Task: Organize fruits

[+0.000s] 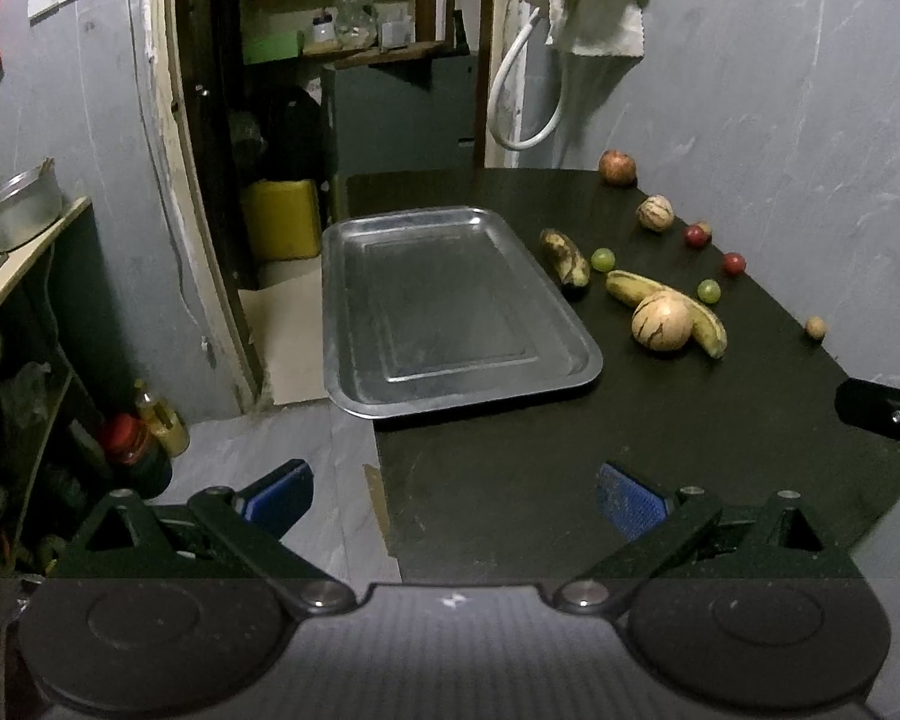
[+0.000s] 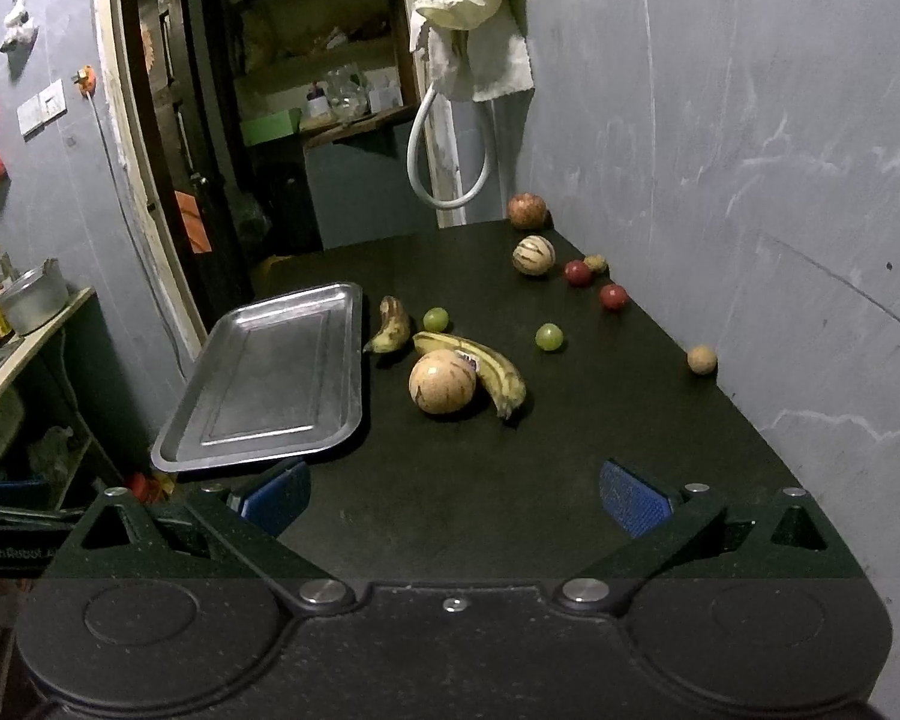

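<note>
An empty metal tray (image 1: 450,396) (image 2: 180,450) lies on the dark table's left side. To its right lie several fruits: a small spotted banana (image 1: 564,257) (image 2: 390,325), a long banana (image 1: 708,330) (image 2: 498,369) touching a striped round melon (image 1: 661,321) (image 2: 442,383), two green grapes (image 1: 602,259) (image 2: 549,336), red fruits (image 1: 734,263) (image 2: 614,296), a smaller melon (image 1: 655,213) (image 2: 533,254) and a pomegranate (image 1: 617,167) (image 2: 526,210). My left gripper (image 1: 453,495) is open and empty over the table's near edge. My right gripper (image 2: 455,495) is open and empty, short of the melon.
A small tan fruit (image 1: 815,327) (image 2: 702,358) sits near the wall on the right. The table's left edge drops to the floor (image 1: 306,480). A shelf with a pot (image 1: 21,216) stands at left. A doorway lies behind the table.
</note>
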Tool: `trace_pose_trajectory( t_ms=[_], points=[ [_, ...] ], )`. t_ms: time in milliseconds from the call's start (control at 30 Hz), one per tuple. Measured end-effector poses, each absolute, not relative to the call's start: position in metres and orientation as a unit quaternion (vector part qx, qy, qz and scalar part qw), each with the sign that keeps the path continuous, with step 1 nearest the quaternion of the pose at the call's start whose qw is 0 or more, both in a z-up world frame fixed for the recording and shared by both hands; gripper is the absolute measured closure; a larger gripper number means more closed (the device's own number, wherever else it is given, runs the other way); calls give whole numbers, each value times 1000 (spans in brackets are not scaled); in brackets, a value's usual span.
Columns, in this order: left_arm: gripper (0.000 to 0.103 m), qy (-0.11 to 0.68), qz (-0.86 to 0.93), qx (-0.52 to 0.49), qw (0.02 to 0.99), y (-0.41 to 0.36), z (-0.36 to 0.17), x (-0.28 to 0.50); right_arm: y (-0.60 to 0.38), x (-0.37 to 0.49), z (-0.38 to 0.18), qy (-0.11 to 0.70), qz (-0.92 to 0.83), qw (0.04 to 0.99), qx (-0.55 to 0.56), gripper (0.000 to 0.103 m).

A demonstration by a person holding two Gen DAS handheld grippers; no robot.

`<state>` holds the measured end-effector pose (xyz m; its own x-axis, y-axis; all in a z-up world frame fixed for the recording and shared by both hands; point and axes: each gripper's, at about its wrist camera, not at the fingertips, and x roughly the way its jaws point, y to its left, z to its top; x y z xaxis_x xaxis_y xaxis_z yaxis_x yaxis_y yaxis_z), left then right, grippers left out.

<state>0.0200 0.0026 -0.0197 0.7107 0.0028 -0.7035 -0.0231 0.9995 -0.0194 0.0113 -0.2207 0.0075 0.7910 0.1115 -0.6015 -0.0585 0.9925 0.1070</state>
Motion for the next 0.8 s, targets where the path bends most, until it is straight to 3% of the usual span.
trace_pose_trajectory(
  t_ms=[467, 800],
  points=[
    [1, 417, -5, -17, 909, -1, -40, 42, -234, 17, -4, 320, 13, 947, 7, 1],
    [1, 421, -24, 7, 907, -29, -51, 92, -265, 86, -17, 329, 31, 944, 19, 1]
  ],
)
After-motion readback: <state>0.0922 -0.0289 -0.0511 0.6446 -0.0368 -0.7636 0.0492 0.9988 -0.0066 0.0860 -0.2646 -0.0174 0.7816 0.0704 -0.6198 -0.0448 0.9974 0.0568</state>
